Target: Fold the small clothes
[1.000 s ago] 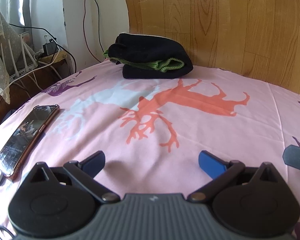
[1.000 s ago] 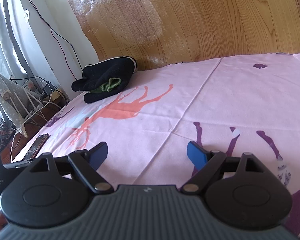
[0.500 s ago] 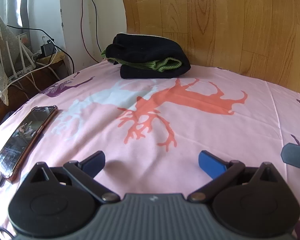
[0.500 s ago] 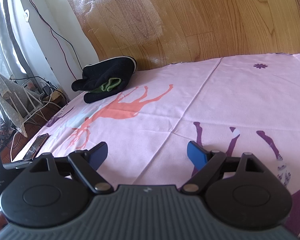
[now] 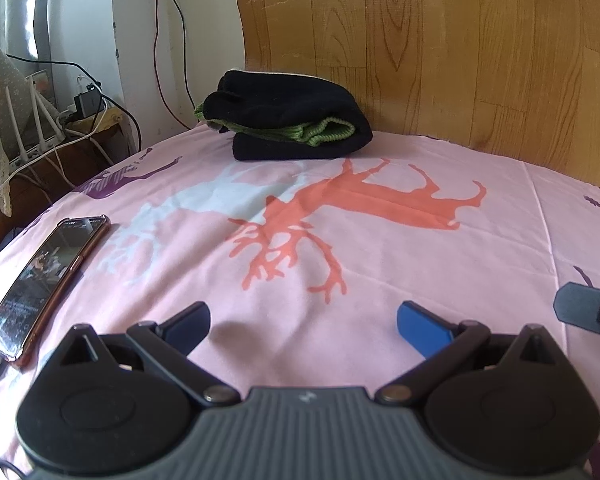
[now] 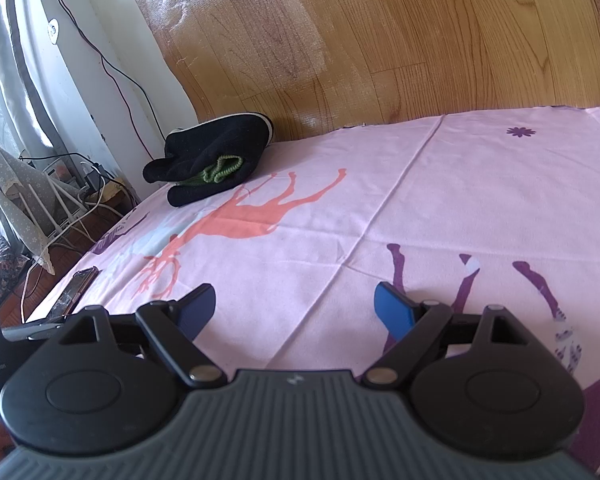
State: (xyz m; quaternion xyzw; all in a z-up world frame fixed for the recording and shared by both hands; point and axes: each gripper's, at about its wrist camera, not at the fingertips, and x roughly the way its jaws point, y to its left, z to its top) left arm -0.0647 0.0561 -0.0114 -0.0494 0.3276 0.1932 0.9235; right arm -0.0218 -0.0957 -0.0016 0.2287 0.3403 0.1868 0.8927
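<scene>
A folded black garment with a green knit trim (image 5: 288,124) lies at the far edge of the bed against the wooden headboard; it also shows in the right wrist view (image 6: 214,164) at the far left. My left gripper (image 5: 302,324) is open and empty, low over the pink sheet, well short of the garment. My right gripper (image 6: 294,308) is open and empty over the sheet, to the right of the left one. A part of the right gripper (image 5: 588,312) shows at the right edge of the left wrist view.
A phone (image 5: 46,280) lies on the pink deer-print sheet (image 5: 380,264) at the left edge, also seen in the right wrist view (image 6: 74,292). The wooden headboard (image 5: 440,48) stands behind. Cables and a power strip (image 5: 80,120) sit beyond the bed's left side.
The left gripper has drifted slightly, so the garment sits a little further left and lower in its view. The right gripper has not moved. Both stay open.
</scene>
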